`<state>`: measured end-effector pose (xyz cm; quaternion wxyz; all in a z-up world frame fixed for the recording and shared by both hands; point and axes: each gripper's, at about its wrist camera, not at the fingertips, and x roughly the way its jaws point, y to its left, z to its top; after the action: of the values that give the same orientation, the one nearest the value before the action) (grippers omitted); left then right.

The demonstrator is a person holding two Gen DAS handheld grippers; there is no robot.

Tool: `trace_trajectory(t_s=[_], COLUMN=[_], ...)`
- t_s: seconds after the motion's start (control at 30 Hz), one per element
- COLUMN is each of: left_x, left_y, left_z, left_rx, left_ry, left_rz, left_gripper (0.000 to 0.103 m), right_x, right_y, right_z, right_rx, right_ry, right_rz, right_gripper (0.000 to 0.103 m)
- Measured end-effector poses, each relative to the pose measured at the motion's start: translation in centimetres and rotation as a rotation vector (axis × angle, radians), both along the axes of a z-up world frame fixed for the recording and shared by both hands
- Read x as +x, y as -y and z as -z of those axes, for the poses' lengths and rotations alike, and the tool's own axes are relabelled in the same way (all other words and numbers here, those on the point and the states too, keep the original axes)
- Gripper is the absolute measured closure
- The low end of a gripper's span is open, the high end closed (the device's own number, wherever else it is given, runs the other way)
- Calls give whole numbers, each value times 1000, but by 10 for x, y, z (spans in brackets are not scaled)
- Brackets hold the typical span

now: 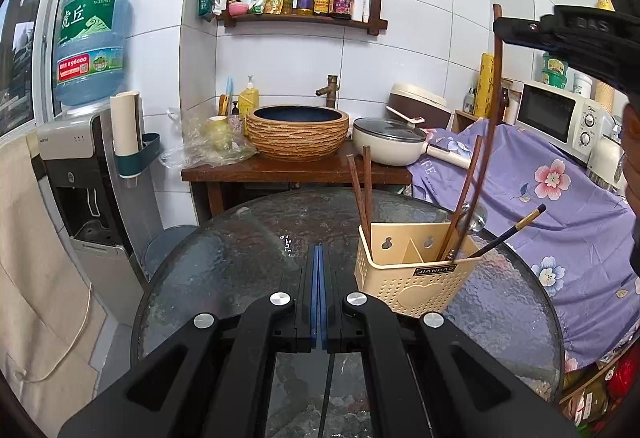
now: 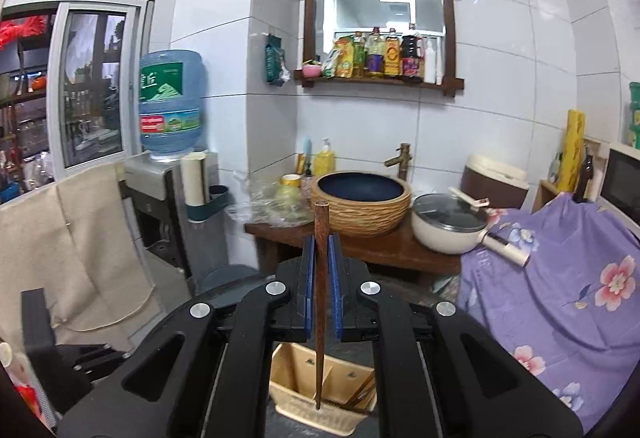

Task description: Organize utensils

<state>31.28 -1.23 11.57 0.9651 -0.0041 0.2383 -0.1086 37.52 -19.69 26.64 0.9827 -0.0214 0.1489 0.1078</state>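
Water dispenser (image 1: 86, 174): stands at far left against the tiled wall, blue bottle (image 1: 92, 42) on top.
Basin (image 1: 297, 132): ribbed brown bowl on the wooden stand behind the worktop; white lidded pan (image 1: 390, 142) just beside it to the right.
Worktop (image 1: 224, 258): round, textured glass top.
Left tool (image 1: 319, 258): low over the worktop, left of the caddy; the 2 blue pads are pressed together with nothing between them.
Utensil caddy (image 1: 416, 278): cream perforated plastic, upright on the right half of the worktop, divided into compartments.
Caddy contents: 2 brown chopsticks (image 1: 360, 190) stand upright at the back left corner; 1 brown chopstick (image 1: 462, 198), a metal ladle (image 1: 472, 218) and 1 black chopstick (image 1: 512, 230) lean out to the right from the right compartment.
Right tool (image 2: 322, 242): raised above the caddy (image 2: 296, 378), seen at the upper right of the left wrist view (image 1: 560, 34); pads closed on 1 wooden chopstick.
Held chopstick (image 2: 320, 318): near vertical, clamped near its upper end, lower tip hanging over the caddy; whether the tip touches the caddy cannot be determined.
Floral cloth (image 1: 560, 198): purple, draped over the surface right of the worktop; microwave (image 1: 556, 114) behind it.
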Motion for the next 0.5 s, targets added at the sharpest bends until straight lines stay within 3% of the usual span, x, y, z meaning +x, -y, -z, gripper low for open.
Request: trace_trajectory(t_s=[0.07,0.13,0.2,0.4,0.5], left_x=[2,3,4,3,4], left_y=[-1,-3,-4,-3,-3], left_z=[3,5,8,17,24], left_rx=[0,-1,-9,3,8], left_ry=[-7,-11,-12,-11,-28], left_rz=[-1,-4,-6,-14,-13], left_gripper=[99,89,66,47,42], right_x=[8,14,21,36,41], right_y=[5,9,14,14,14], right_z=[1,1,2,34,56], right_rx=[3,16,28,17,14], right_ry=[6,3,5,-62,-101], right_rz=[25,39,54,70,73], right_gripper=[95,95,95,95,95])
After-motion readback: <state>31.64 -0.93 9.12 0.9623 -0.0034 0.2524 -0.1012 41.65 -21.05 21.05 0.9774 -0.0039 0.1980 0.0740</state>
